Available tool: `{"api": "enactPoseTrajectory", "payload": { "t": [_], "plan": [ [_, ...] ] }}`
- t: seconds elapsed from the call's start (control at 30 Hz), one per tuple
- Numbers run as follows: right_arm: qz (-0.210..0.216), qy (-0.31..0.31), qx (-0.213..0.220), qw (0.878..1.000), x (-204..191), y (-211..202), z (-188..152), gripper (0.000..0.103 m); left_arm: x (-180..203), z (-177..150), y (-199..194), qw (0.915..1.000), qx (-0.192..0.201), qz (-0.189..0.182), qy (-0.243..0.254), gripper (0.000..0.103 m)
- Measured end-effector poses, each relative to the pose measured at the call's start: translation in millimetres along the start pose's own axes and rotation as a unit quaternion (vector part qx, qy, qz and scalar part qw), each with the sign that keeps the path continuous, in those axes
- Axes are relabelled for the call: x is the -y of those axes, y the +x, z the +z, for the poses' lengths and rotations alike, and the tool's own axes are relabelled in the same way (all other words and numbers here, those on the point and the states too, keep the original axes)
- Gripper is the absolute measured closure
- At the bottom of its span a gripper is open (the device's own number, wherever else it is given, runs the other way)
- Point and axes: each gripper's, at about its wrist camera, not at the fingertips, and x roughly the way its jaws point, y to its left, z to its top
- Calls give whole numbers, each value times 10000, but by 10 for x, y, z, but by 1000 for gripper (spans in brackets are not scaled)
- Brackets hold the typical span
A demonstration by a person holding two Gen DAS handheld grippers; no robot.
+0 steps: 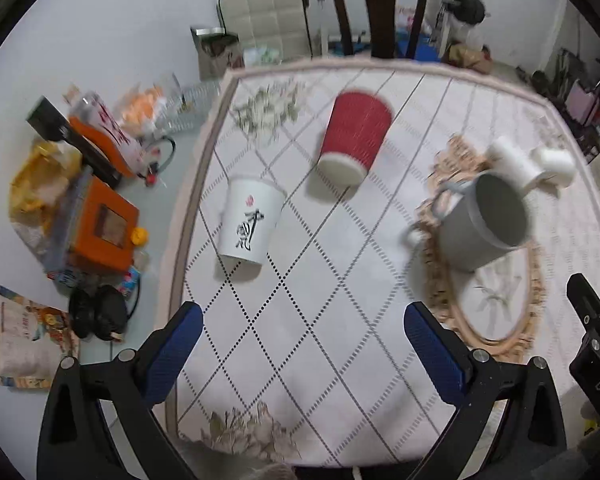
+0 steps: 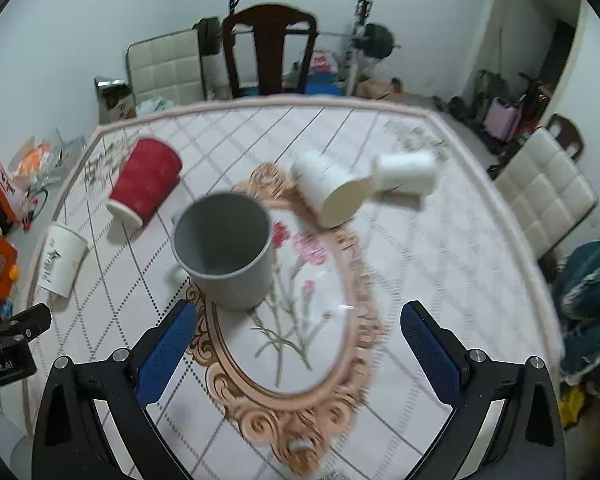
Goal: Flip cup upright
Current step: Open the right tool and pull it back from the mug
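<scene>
Both the left tool (image 1: 303, 354) and right tool (image 2: 296, 354) hover spread wide and empty above the tabletop (image 2: 440, 264). A grey mug (image 2: 224, 248) stands upright near centre; a red cup (image 2: 146, 188) lies on its side far left, with white cups also tipped over. Judging from this, grip the red cup across its ribbed wall, then rotate rim upward.

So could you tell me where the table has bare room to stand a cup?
Free: the near table right of the gray mug, and between the red cup and mug. Crowded: around the two white cups behind.
</scene>
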Motion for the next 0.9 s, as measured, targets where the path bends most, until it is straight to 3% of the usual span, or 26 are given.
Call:
{"api": "enactPoseTrajectory", "payload": {
  "t": [0.27,0.47,0.73,0.9],
  "plan": [
    [-20,-53,215,9998,286,-1292,145,0,-25,-126,-1217,9973,711,-78,-157,0],
    [101,-100,505,9986,508,-2083,122,0,-6,-316,-1909,9936,1096,-94,-265,0],
    [245,-116,717,9971,728,-2698,71,0,85,-543,-2322,9915,1254,-159,-321,0],
    [223,-179,863,9959,807,-2855,26,0,116,-623,-2379,9907,1304,-144,-370,0]
  ]
}}
